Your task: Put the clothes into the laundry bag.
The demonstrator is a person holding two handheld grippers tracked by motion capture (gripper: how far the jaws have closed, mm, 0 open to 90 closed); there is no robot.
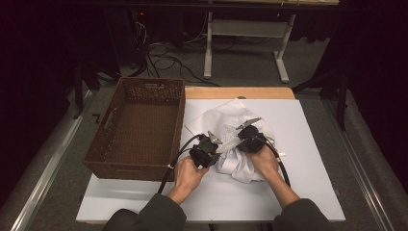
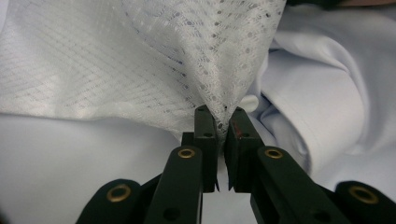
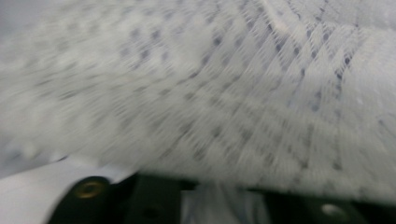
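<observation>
A white mesh cloth [image 1: 226,120] lies bunched with a smooth white garment [image 1: 239,168] on the white board [image 1: 298,144]. My left gripper [image 1: 213,143] sits at the cloth's left side. In the left gripper view it [image 2: 220,126] is shut on a pinched fold of the mesh cloth [image 2: 140,60], which rises in a tent above the jaws; the smooth garment [image 2: 322,102] lies behind. My right gripper [image 1: 243,143] is pressed into the pile just to the right. In the right gripper view the blurred mesh cloth [image 3: 210,93] drapes over the jaws and hides their tips.
A brown wicker basket [image 1: 144,83], with nothing in it, stands at the board's left edge. The wooden tabletop [image 1: 240,92] shows beyond the board. Cables trail from both grippers toward the person's sleeves. A desk frame and wires stand on the floor behind.
</observation>
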